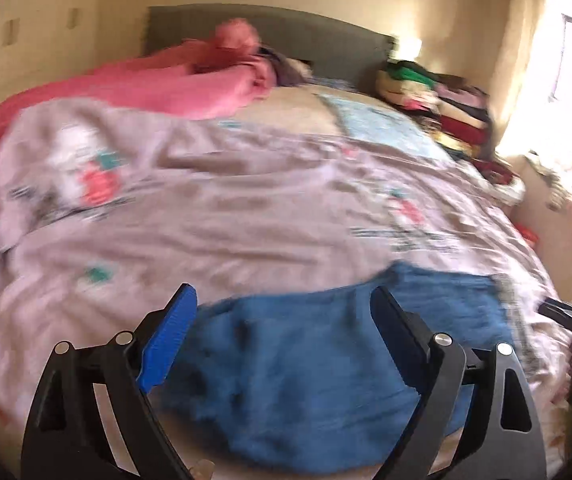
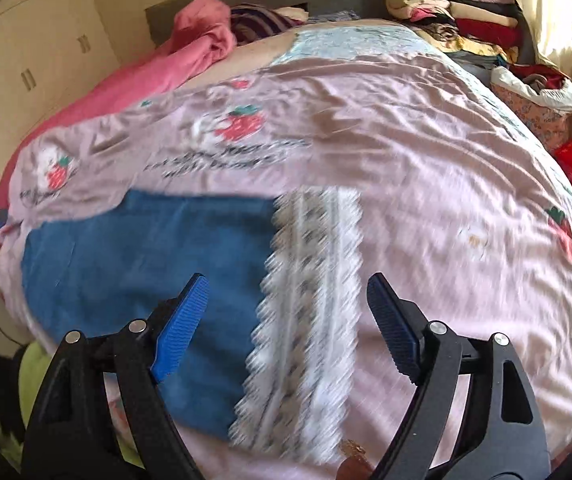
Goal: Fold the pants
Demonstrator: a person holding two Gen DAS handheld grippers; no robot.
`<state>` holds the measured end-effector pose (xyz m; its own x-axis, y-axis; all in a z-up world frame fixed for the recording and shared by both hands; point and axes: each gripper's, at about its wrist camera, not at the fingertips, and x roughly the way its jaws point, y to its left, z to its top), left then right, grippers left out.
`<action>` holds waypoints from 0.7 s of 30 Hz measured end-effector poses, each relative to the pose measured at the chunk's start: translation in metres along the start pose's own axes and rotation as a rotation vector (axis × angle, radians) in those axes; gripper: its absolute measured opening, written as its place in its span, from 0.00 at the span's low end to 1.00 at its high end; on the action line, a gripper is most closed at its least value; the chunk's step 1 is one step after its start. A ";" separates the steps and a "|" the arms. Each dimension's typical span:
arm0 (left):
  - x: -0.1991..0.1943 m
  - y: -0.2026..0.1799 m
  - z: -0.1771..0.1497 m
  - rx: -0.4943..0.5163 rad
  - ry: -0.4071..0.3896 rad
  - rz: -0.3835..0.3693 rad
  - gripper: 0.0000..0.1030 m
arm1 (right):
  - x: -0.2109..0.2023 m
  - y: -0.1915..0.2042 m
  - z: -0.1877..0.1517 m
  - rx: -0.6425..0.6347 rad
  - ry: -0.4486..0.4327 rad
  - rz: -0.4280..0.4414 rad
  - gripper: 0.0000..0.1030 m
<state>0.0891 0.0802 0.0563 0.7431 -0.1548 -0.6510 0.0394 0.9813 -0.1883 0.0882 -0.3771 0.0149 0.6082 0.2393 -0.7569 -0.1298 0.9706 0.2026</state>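
The blue pants (image 2: 142,272) lie flat on the bed's pink strawberry quilt (image 2: 425,152), near its front edge, lace-trimmed hem (image 2: 305,320) to the right. Both the left hand-held gripper (image 1: 282,328) and the right hand-held gripper (image 2: 286,316) hover spread wide, holding nothing. Fabric looks soft, light and floppy, so I'd pinch the corners at the hem and waist.

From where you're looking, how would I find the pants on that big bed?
Start at the bed's pink strawberry-print bedspread. At its near edge, under both open grippers, lie the blue pants, spread flat. They are the only blue thing there, with a white lace-trimmed patterned band on one end.
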 end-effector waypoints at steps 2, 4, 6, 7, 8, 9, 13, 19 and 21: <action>0.019 -0.019 0.008 0.026 0.031 -0.066 0.85 | 0.014 -0.012 0.014 0.017 0.020 0.001 0.73; 0.044 -0.040 0.012 0.054 0.072 -0.111 0.85 | 0.030 -0.022 0.025 0.041 0.042 0.047 0.73; 0.070 -0.059 0.013 0.091 0.123 -0.137 0.85 | 0.039 -0.030 0.029 0.058 0.055 0.068 0.72; 0.080 -0.066 0.013 0.105 0.141 -0.149 0.85 | 0.047 -0.033 0.032 0.060 0.062 0.081 0.69; 0.093 -0.076 0.014 0.125 0.164 -0.161 0.85 | 0.057 -0.037 0.035 0.065 0.075 0.088 0.66; 0.102 -0.081 0.012 0.135 0.179 -0.169 0.85 | 0.062 -0.039 0.036 0.066 0.085 0.097 0.65; 0.140 -0.098 0.008 0.165 0.244 -0.187 0.85 | 0.088 -0.044 0.035 0.076 0.133 0.141 0.54; 0.188 -0.100 -0.003 0.152 0.333 -0.167 0.75 | 0.092 -0.041 0.028 0.052 0.109 0.194 0.39; 0.194 -0.103 -0.010 0.148 0.353 -0.184 0.52 | 0.091 -0.039 0.026 0.041 0.099 0.227 0.30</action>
<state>0.2227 -0.0519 -0.0584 0.4413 -0.3333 -0.8332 0.2649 0.9355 -0.2339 0.1688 -0.3942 -0.0461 0.4872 0.4542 -0.7459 -0.2207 0.8904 0.3980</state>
